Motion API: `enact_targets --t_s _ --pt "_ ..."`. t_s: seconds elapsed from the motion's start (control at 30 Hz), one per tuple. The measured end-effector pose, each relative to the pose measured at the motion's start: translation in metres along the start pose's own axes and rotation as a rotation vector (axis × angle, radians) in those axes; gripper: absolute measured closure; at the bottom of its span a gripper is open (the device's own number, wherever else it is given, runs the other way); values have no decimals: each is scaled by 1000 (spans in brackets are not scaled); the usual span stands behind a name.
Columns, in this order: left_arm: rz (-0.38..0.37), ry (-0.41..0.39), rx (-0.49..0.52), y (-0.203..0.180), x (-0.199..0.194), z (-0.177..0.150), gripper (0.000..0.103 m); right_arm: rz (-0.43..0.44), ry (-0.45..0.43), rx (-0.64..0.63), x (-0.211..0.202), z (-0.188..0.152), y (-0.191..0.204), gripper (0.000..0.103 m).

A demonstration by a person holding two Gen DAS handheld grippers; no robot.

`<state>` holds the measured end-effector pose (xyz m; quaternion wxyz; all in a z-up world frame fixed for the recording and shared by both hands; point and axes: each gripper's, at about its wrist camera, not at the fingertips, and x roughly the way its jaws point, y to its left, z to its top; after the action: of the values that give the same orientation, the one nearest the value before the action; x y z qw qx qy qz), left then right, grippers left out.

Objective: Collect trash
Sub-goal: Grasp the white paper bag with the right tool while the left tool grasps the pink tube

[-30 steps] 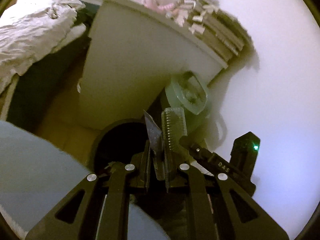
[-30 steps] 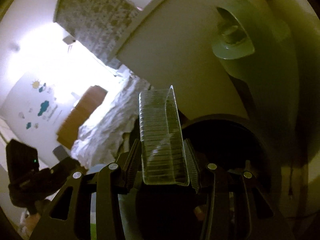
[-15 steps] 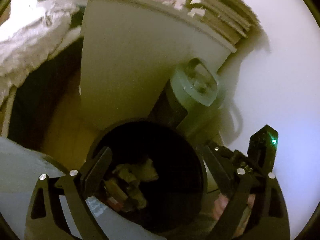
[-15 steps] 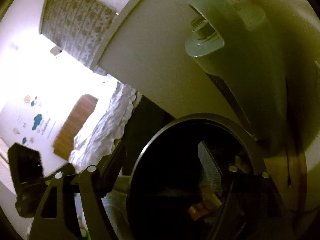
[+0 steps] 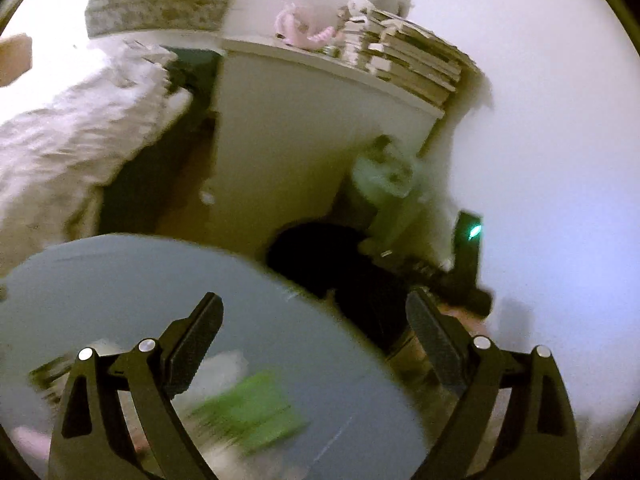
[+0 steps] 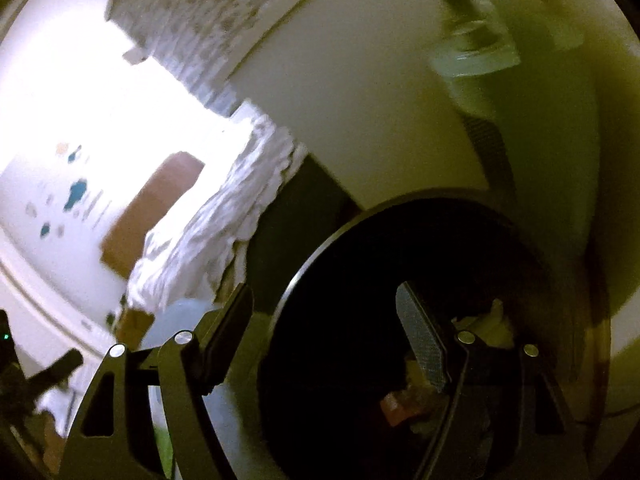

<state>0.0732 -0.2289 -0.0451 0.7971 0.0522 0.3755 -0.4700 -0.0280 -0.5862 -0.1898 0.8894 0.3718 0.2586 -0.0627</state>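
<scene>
Both grippers empty. Left gripper [image 5: 314, 334] has just been opening, now wide, nothing between the jaws, over the grey desk [image 5: 120, 280]. Right gripper [image 6: 324, 344] has also just been opening, about half wide, empty, above the black bin [image 6: 400, 260]. Trash [image 6: 404, 400] sits in the bin bottom. Green scrap [image 5: 248, 412] on the desk looks next (blurred, likely light, thin paper or plastic): pinch an edge, expect it to flex.

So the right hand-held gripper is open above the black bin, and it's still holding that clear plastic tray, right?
Not quite. The right hand-held gripper is open above the black bin, but the right wrist view shows nothing between its fingers; it holds no tray.
</scene>
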Motion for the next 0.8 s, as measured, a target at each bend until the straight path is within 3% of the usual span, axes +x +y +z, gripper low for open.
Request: enact_targets --t_s 0.1,0.2,0.33,0.53,0.63,0.77,0.8 --pt "163 18 5 38 -39 -31 11 65 47 -88 -5 -20 31 29" --pt "255 41 -14 82 -67 -60 11 135 78 -170 -15 -38 62 29" --pt "374 130 115 121 -71 -89 11 200 161 -269 -23 -64 114 36" --pt "353 196 331 151 -58 -113 11 247 274 -483 -29 -102 209 36" --pt "289 218 405 159 -50 -117 11 272 314 -532 -28 -117 241 36" --pt "242 295 415 170 -32 -115 12 267 351 -572 -21 -134 264 36" --pt "210 293 380 177 -32 -113 20 260 359 -579 -19 -138 267 36"
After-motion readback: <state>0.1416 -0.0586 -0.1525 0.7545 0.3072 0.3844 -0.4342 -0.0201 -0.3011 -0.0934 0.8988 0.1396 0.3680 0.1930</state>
